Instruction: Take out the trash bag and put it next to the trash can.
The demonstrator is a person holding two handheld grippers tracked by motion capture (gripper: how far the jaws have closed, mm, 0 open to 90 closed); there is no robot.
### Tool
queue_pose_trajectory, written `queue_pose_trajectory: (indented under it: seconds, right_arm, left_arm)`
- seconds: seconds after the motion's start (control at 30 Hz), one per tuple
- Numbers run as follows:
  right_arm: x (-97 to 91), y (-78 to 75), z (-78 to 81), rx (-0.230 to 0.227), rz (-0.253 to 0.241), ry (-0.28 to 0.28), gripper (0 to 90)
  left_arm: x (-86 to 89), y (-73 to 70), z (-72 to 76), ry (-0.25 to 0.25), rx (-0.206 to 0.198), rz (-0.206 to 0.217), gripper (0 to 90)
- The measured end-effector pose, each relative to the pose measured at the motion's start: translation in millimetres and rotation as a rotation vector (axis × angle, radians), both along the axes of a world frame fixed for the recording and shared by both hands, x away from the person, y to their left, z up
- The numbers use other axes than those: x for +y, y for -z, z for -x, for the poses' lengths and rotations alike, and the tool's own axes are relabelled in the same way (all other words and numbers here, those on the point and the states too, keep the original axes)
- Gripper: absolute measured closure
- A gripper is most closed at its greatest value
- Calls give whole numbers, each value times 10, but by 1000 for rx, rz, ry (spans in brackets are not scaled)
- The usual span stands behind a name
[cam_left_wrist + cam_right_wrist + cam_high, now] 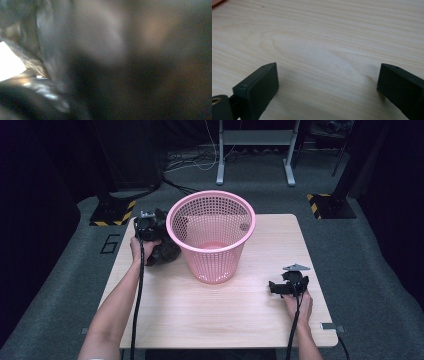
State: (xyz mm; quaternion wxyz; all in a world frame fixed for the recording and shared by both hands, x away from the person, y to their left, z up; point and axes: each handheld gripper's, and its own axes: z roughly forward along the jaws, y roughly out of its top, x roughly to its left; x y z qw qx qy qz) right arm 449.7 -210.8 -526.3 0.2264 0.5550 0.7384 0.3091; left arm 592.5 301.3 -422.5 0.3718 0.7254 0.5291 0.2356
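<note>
A pink mesh basket (212,237) stands upright in the middle of the wooden table (225,315). Just left of it lies a dark crumpled bundle (166,251) that touches the basket's side. My left gripper (149,232) is pressed down onto the bundle's top. In the left gripper view the dark, glossy bundle (82,57) sits blurred right against the lens and hides the jaws. My right gripper (278,287) rests low on the table at the right front. Its black jaws stand wide apart over bare wood, with nothing between them, in the right gripper view (327,82).
The table's left edge runs close beside the left hand. A bright patch (10,65) shows at the left of the left gripper view. Past the table lie grey carpet, a metal stand's legs (252,170) and black-and-yellow striped feet (114,214).
</note>
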Motion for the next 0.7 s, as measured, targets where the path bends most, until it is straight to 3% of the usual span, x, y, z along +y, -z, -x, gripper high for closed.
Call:
queue_pose_trajectory:
  seconds: [0.07,0.2,0.3,0.43,0.7]
  right_arm:
    - [0,0,1,0,0,-1,27]
    - [1,-1,1,0,0,-1,28]
    - [2,0,1,0,-1,-2,29]
    - [2,0,2,-1,-1,-3,30]
    - [2,0,3,-3,0,-6,33]
  left_arm:
    - [-8,-28,30,7,13,5,343]
    - [-15,-132,139,19,24,-1,147]
    - [-15,-211,257,34,3,-7,137]
    - [-28,-279,406,55,-8,-35,4]
    - [-32,-332,773,94,-46,-42,0]
